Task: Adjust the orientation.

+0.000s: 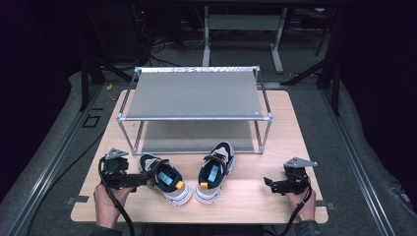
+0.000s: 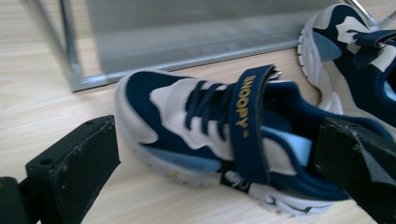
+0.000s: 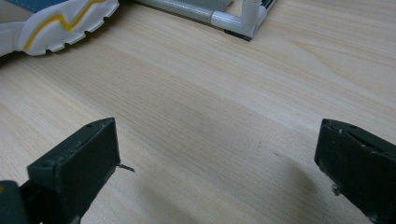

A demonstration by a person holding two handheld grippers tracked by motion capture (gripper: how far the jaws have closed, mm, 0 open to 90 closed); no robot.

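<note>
Two navy and white sneakers lie on the wooden table (image 1: pixel 255 196) in front of a shoe rack (image 1: pixel 194 93). The left sneaker (image 1: pixel 164 179) (image 2: pixel 210 126) has a navy strap with yellow letters. My left gripper (image 1: pixel 146 178) (image 2: pixel 219 154) is open, close against this sneaker, with its jaws spread on either side of the shoe's side. The right sneaker (image 1: pixel 214 172) (image 2: pixel 355 56) (image 3: pixel 56 23) lies beside it. My right gripper (image 1: pixel 268 183) (image 3: pixel 217 149) is open over bare wood, apart from the right sneaker, with nothing between its jaws.
The metal-framed rack has two grey shelves; its lower shelf (image 1: pixel 196 135) (image 2: pixel 187 42) sits just behind the sneakers, and a front corner post (image 3: pixel 238 21) stands ahead of my right gripper. Bare wood stretches right of the sneakers. Dark floor and cables surround the table.
</note>
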